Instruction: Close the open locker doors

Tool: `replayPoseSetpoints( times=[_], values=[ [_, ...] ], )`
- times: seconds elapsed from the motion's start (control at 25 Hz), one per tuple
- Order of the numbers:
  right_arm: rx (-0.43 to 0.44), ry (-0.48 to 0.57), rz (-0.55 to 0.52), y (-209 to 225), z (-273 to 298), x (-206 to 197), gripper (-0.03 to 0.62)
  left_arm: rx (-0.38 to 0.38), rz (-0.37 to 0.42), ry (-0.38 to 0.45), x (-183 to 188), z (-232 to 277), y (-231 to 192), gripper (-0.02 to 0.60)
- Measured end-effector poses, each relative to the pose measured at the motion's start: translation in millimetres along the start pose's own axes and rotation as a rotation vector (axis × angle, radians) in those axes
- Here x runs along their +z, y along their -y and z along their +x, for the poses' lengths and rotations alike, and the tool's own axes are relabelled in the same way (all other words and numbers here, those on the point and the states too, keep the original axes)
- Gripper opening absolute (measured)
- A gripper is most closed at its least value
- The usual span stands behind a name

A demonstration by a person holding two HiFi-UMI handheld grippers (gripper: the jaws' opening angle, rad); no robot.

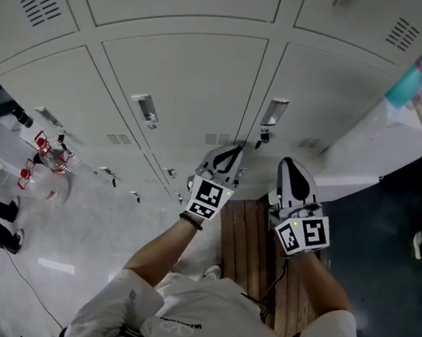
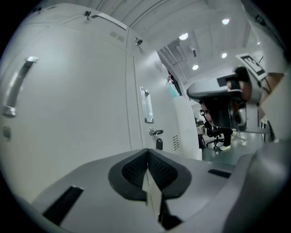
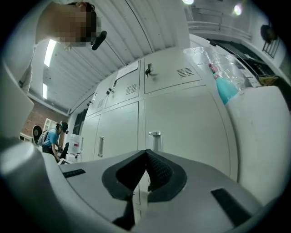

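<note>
Both claws are pressed together with nothing between them. The left gripper (image 1: 229,152) and the right gripper (image 1: 288,166) point side by side at the row of grey locker doors (image 1: 185,81), near the one with a key (image 1: 263,137) in its lock. The doors in front look already flush. To the right a white panel (image 1: 372,141) stands out from the row; I think it is the open door, but I cannot be sure. A teal bottle (image 1: 407,79) sits by its top edge. If the panel is pushed hard, the bottle may fall, and closed tips can slide on smooth metal.
</note>
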State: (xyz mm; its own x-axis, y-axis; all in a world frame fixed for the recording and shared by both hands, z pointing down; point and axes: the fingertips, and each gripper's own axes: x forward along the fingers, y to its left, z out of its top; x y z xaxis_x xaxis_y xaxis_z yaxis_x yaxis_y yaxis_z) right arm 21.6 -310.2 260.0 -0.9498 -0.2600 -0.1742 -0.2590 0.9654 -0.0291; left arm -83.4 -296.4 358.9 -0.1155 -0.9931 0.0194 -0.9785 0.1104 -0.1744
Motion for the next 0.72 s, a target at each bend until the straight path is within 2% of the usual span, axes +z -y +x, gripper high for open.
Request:
replayPoseSetpoints(
  times=[0.2,0.44,0.6,0.72],
  values=[
    [-0.041,0.031,0.064,-35,-19,18,0.009,0.104,-0.068,0.033,23,-129,-52,0.005],
    [-0.032,0.05,0.085,-94,-12,33,0.009,0.269,-0.116,0.083,66,-274,-137,0.004],
    [-0.013,0.039,0.078,-126,-2,34,0.009,0.371,-0.086,0.121,88,-334,-176,0.003],
    [0.002,0.045,0.044,-148,3,36,0.008,0.404,-0.091,0.152,90,-358,-190,0.004]
  ],
)
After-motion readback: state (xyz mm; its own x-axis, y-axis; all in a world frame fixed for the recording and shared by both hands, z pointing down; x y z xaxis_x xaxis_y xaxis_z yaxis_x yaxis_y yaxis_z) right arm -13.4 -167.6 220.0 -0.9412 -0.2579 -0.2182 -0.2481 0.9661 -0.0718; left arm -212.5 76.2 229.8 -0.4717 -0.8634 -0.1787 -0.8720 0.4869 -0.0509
